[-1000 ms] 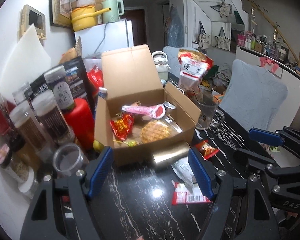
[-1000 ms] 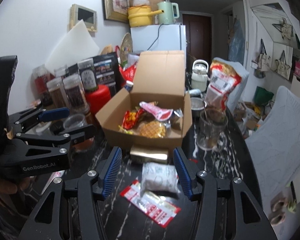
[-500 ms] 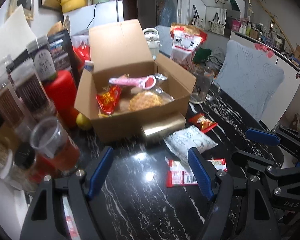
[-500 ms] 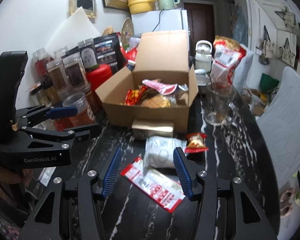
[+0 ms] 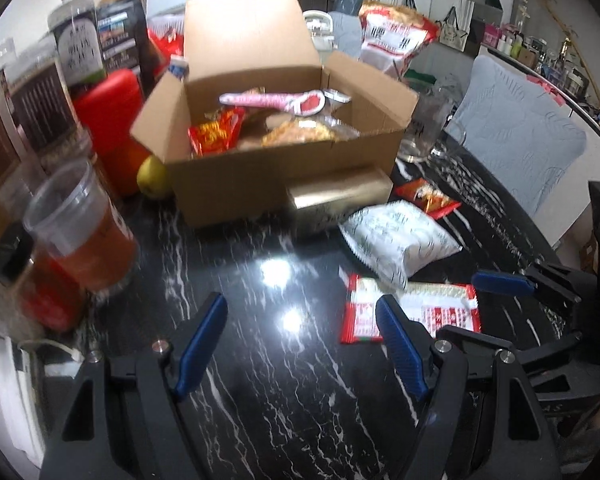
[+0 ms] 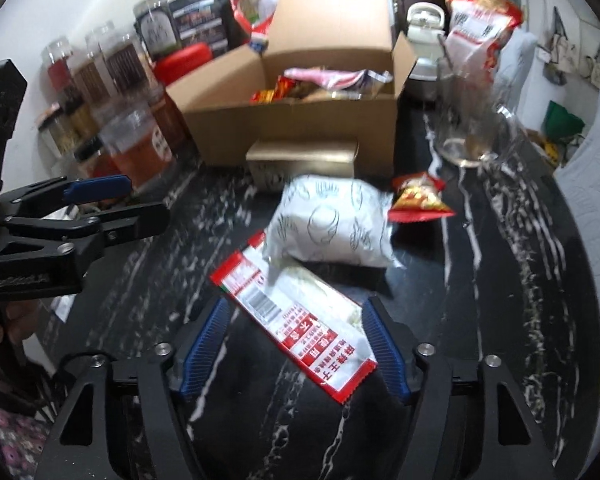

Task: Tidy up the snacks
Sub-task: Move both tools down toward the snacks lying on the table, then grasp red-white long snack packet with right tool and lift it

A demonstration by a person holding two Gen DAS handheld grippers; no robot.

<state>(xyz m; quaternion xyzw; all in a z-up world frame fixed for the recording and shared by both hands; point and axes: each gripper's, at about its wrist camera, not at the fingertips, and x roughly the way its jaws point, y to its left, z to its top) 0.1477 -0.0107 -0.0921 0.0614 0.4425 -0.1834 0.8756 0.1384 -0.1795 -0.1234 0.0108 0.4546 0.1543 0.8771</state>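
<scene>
Left wrist view: the left gripper (image 5: 302, 344) hangs open over the table (image 5: 260, 380); the box (image 5: 276, 168) sits at twelve o'clock.

Right wrist view: the right gripper (image 6: 294, 346) gapes, the red-and-white packet (image 6: 296, 326) lying between its fingers, the white bag (image 6: 332, 222) at twelve o'clock.

The left claw (image 5: 300, 344) gapes wide and empty at the bottom of the frame over the black marbled desk (image 5: 260, 380). Centre frame, an open cardboard box (image 5: 268, 184) holds snack packets. A gold box (image 5: 340, 196) touches its front wall. Right of centre, a white packet (image 5: 400, 236) overlaps a flat red-and-white packet (image 5: 440, 312). The right claw (image 5: 520, 292) shows at the right edge. A plastic cup (image 5: 84, 228) stands left.
</scene>
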